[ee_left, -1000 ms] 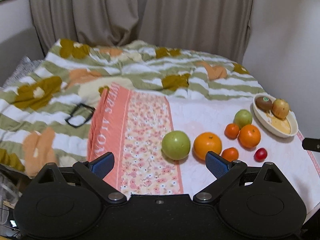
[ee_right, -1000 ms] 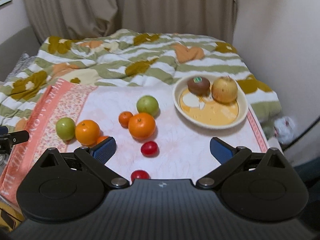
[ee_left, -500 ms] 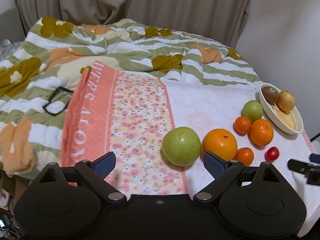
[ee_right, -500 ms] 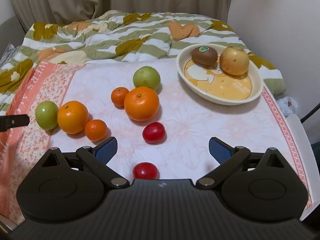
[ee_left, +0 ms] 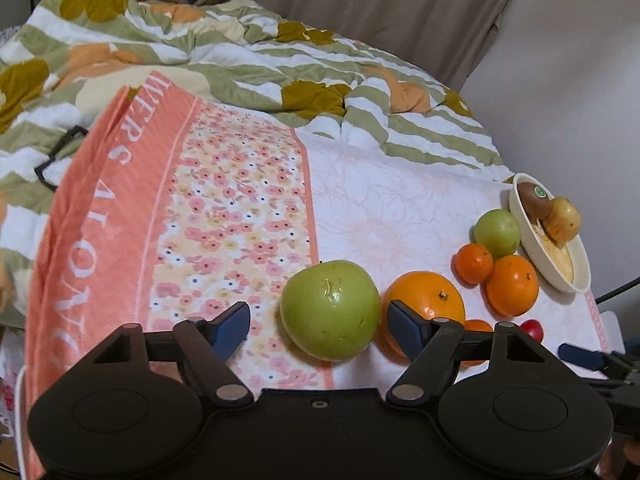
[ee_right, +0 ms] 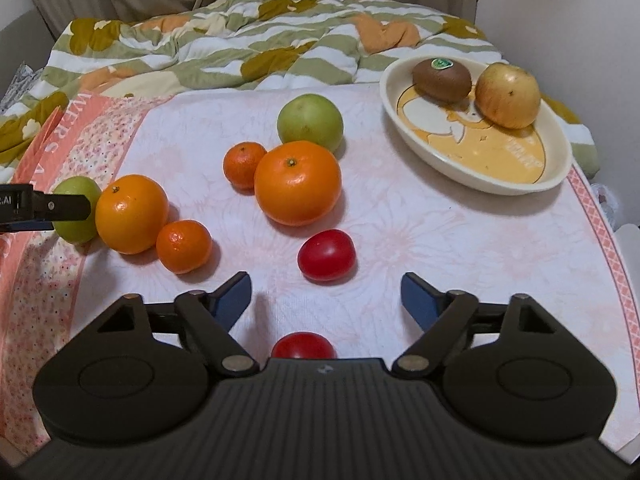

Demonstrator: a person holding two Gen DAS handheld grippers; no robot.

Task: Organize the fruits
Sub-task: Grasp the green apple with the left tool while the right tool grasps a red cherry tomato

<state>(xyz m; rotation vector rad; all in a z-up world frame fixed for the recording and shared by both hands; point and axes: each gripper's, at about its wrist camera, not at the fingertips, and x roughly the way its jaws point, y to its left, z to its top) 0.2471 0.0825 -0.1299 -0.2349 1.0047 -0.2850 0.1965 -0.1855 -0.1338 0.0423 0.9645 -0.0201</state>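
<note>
My left gripper [ee_left: 320,326] straddles a large green apple [ee_left: 330,310] on the floral cloth. Its jaws are closing, and the pads [ee_left: 404,328] stand just off the skin. An orange [ee_left: 424,300] lies against the apple's right side. In the right wrist view my right gripper [ee_right: 326,296] hovers low over the cloth with its jaws closing on nothing. One red tomato [ee_right: 327,255] lies just past its fingertips, and another tomato [ee_right: 303,345] is half hidden under its body. A cream bowl [ee_right: 476,184] at the back right holds a kiwi [ee_right: 442,80] and a yellow apple [ee_right: 508,96].
A big orange [ee_right: 298,182], two mandarins [ee_right: 244,164] [ee_right: 184,246] and a second green apple [ee_right: 310,122] lie mid-cloth. Black glasses [ee_left: 52,160] rest on the rumpled duvet [ee_left: 240,52] at the left. A wall runs close along the right.
Both grippers have sunk toward the fruit and their jaws have narrowed. The left one now has the green apple between its fingers; the right one has come down over the tomatoes.
</note>
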